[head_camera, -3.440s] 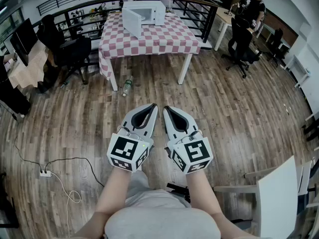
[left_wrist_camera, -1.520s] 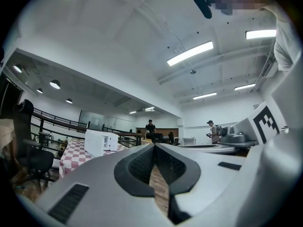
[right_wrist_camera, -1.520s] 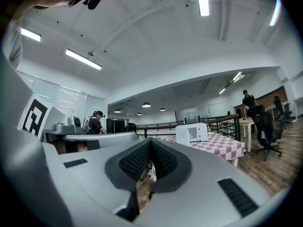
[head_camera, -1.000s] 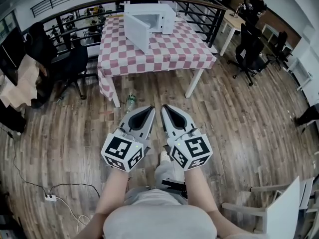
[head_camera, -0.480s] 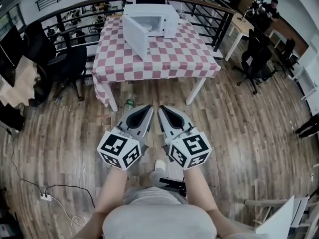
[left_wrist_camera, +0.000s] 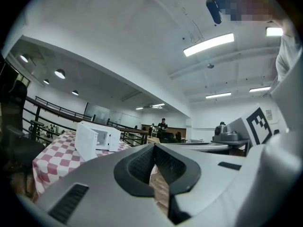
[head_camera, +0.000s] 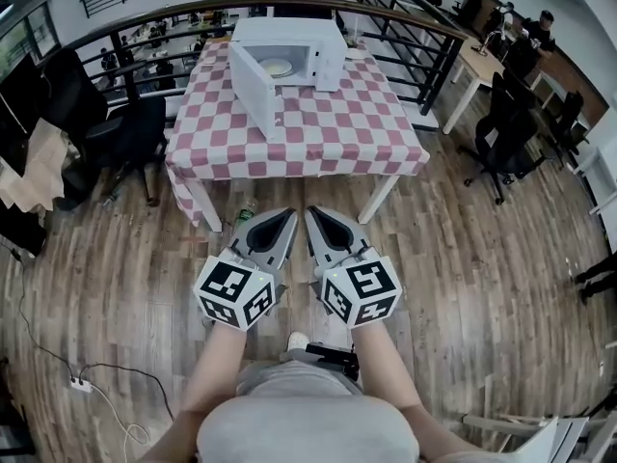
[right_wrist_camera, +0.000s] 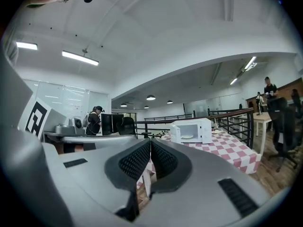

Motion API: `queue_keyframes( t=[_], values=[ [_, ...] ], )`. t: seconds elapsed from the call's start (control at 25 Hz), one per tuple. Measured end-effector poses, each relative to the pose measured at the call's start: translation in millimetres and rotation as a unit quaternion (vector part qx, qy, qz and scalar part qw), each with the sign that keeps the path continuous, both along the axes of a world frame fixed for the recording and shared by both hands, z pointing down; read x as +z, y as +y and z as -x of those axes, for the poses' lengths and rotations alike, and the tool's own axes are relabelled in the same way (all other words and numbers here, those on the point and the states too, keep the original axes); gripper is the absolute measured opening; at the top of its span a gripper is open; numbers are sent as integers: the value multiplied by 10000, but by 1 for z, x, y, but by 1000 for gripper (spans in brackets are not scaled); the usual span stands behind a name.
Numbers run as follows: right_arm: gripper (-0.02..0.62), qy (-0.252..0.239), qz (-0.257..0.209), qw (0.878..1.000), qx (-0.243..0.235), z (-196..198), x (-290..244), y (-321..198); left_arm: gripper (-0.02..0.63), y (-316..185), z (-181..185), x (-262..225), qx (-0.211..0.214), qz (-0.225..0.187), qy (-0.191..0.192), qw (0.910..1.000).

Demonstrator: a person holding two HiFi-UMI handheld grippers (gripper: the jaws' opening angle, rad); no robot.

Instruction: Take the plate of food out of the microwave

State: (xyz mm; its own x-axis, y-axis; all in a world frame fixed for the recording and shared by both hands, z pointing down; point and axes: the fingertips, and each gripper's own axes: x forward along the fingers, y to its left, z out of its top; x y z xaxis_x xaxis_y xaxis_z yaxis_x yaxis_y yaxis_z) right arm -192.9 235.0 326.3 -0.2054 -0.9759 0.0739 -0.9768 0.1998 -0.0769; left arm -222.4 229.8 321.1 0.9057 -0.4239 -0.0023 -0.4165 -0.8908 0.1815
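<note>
Left gripper [head_camera: 291,212], right gripper [head_camera: 311,211]: my jaws closed, empty. Microwave [head_camera: 307,39] far ahead of jaws on counter [head_camera: 328,128], door [head_camera: 253,87] open, plate [head_camera: 278,67] inside. Walk closer, open jaws near rim.

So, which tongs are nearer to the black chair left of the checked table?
Left. The left tongs are short of the table, on the side of the black chair; the right tongs are beside them, farther from it.
</note>
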Motion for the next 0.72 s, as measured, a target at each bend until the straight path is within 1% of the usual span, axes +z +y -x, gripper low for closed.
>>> queue_keyframes(
  t=[0.12, 0.16, 0.28, 0.36, 0.56, 0.72],
  values=[
    [26, 147, -16, 9999, -62, -20, 1, -15, 2, -11, -26, 4, 46, -23, -74, 10000],
    [26, 88, -21, 9999, -101, -26, 1, -18, 2, -14, -33, 5, 33, -36, -82, 10000],
    [26, -291, -61, 9994, -165, -44, 0, -30, 2, -25, -48, 8, -49, -81, -106, 9999],
    [26, -408, -72, 9990, -165, -55, 0, -37, 2, -34, -56, 10, -158, -82, -130, 9998],
    [26, -361, -35, 9992, -195, -72, 0, -51, 2, -57, -68, 10, -479, -81, -185, 9986],
    [26, -261, -36, 9996, -126, -87, 2, -66, 2, -75, -79, 11, -656, -87, -187, 9976]
  ],
)
